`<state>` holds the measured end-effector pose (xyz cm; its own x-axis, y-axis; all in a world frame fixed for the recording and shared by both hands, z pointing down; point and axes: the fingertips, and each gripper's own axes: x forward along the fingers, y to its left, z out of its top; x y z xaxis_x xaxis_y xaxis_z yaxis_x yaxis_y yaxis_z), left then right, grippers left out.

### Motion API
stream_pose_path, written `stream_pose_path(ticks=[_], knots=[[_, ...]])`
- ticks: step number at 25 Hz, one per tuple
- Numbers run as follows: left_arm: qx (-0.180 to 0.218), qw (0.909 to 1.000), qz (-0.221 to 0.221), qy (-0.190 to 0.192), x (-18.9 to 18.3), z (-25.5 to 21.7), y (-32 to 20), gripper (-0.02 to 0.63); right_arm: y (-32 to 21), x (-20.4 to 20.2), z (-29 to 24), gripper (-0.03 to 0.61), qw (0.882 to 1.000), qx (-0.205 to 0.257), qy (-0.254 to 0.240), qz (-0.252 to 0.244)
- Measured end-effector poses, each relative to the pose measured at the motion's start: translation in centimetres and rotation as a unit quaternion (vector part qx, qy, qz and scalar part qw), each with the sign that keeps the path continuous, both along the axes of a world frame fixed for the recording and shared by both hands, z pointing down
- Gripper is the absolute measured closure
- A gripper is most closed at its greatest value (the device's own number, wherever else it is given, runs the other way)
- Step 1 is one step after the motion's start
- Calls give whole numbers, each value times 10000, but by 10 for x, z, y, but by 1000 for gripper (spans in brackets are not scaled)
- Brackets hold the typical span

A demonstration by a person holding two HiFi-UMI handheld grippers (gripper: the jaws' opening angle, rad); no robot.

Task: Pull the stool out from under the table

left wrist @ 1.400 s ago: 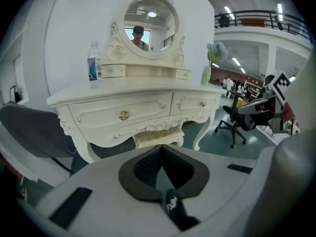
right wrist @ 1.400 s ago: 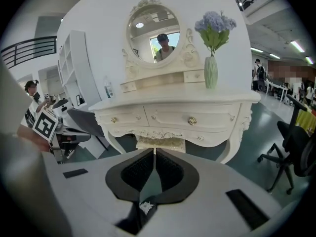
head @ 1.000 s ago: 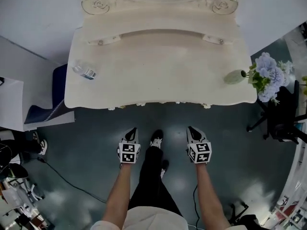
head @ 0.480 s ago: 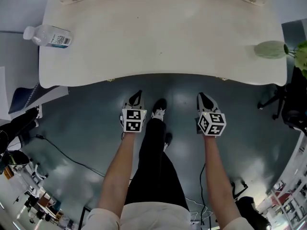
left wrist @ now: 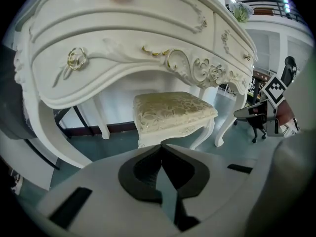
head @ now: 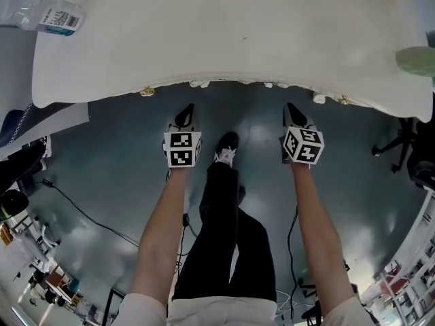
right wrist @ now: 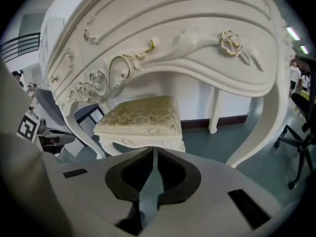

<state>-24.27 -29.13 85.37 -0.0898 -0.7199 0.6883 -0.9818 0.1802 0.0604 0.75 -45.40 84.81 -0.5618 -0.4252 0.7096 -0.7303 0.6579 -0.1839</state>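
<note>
Stool (left wrist: 173, 110): cream-white carved frame, curved legs, gold-patterned upholstered seat. It stands upright on the floor in the kneehole of the dressing table, beneath the arched front and between the table's legs. Both gripper views show it straight ahead of the tongs; neither pair touches it. In the head view it is hidden under the tabletop.

Dressing table (left wrist: 138, 38): cream-white, with a curved front, carved scrollwork, gilt rose ornaments and gilt drawer pulls.

Tabletop (head: 224, 39): fills the upper part of the head view. Its scalloped front edge lies just beyond the tips of both tongs.

Left tongs (left wrist: 162, 151): pressed together, nothing between them. Held in the air before the table front and aimed at the stool. In the head view, the left tongs (head: 185, 113) have the marker cube on the person's side.

Right tongs (right wrist: 154, 154): pressed together, empty. Held clear of the table and aimed at the stool. In the head view, the right tongs (head: 293, 111) are level with the left pair and well apart from it.

Shoe (head: 226, 148): black and white, on a black-trousered leg, between the two tongs.

Water bottle (head: 47, 13): clear plastic, labelled, lying on its side at the tabletop's far left corner.

Vase (head: 416, 61): pale green, at the tabletop's right edge.

Office chair (head: 411, 158): black, on the floor to the right of the table.

Floor (head: 102, 155): dark teal, glossy.

Cable (head: 81, 212): black, trailing across the floor at left.
</note>
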Motion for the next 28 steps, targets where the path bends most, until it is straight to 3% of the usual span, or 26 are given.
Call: stream_pose_path(ticks=[8, 11, 13, 15, 18, 22, 25, 28], knots=[[183, 9995, -192, -174, -21, 42, -12, 598, -25, -11, 52, 527, 9982, 281, 190, -489], [252, 9992, -266, -188, -29, 59, -18, 597, -23, -16, 78, 389, 9956, 255, 399, -808], [352, 9987, -328, -186, -36, 67, -24, 595, -20, -16, 95, 346, 9928, 271, 581, -1009], [471, 9980, -396, -166, -41, 74, -29, 589, -26, -13, 105, 326, 9937, 320, 573, -906], [635, 9971, -404, -96, -44, 84, -39, 485, -43, -11, 113, 307, 9960, 388, 392, -696], [697, 9973, -235, 80, -43, 102, -52, 343, -53, -11, 128, 293, 9931, 456, 558, -921], [693, 9971, -137, 281, -40, 118, -64, 289, -55, -13, 142, 282, 9890, 370, 810, -1181], [637, 9977, 37, 246, -38, 125, -79, 257, -68, -21, 144, 278, 9900, 314, 772, -1140]])
